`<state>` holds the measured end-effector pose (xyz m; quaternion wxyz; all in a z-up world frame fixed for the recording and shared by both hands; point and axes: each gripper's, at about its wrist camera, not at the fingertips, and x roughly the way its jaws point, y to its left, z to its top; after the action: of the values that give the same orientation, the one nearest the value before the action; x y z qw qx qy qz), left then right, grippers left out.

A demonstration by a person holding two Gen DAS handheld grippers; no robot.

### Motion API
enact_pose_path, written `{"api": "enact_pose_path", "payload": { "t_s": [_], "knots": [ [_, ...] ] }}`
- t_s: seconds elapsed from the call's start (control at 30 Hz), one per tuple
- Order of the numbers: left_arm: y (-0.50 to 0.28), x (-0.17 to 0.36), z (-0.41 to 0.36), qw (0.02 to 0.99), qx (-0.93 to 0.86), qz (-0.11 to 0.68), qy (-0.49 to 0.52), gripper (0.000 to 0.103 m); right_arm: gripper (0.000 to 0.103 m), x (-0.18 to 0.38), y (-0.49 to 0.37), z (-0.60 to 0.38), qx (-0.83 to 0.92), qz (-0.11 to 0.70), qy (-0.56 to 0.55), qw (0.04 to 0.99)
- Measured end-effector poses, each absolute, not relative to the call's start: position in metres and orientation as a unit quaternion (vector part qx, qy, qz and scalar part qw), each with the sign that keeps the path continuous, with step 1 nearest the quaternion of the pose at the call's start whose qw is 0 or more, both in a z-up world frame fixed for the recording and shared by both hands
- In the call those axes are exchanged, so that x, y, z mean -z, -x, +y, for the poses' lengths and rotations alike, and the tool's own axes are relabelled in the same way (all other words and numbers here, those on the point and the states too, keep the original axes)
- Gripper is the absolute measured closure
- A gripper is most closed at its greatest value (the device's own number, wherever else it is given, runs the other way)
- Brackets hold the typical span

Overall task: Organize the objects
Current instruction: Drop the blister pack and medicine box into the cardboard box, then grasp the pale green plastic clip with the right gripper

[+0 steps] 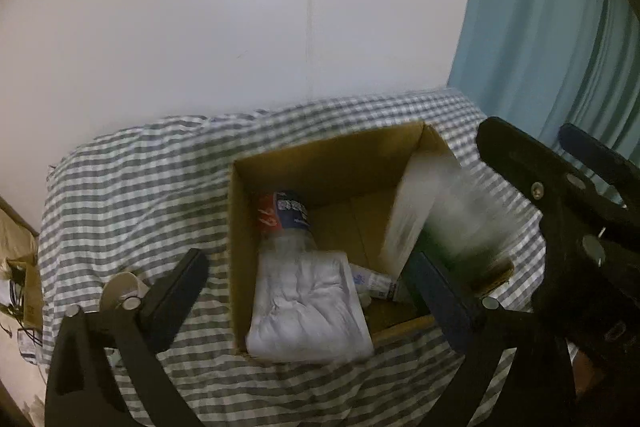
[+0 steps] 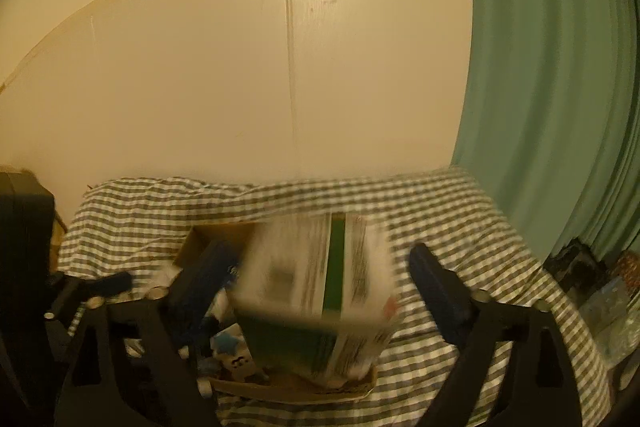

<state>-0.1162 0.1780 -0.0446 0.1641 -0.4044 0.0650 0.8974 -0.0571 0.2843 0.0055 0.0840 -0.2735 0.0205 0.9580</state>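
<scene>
White-green carton [image 2: 320, 291] blurred, upright in box [image 1: 320, 163], between the spread right claw [image 2: 316, 279] fingers, ungripped; left claw [image 1: 308, 291] apart, farther

Blurred white-green carton [image 2: 320, 291] tilted in open cardboard box [image 1: 320, 163] — beside bottle [image 1: 286, 223], white packet [image 1: 312, 307]

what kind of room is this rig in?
Probably a bedroom at home: a checked sheet spread over what looks like a bed, a curtain at the right, a plain white wall behind, and a cardboard box of household odds and ends.

Both wrist cams close, share cardboard box [image 1: 320, 163] [image 2: 224, 231].
</scene>
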Motion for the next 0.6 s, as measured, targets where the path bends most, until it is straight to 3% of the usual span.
{"api": "enact_pose_path", "payload": {
  "t_s": [0.37, 0.6],
  "knots": [
    [0.073, -0.022, 0.114, 0.121, -0.926, 0.048, 0.355, 0.0, 0.007, -0.048, 0.016, 0.261, -0.965, 0.023, 0.246, 0.082],
    [0.047, -0.045, 0.029, 0.056, -0.946, 0.024, 0.317, 0.0, 0.007, -0.067, -0.021, 0.218, -0.969, 0.054, 0.236, 0.041]
  ]
}}
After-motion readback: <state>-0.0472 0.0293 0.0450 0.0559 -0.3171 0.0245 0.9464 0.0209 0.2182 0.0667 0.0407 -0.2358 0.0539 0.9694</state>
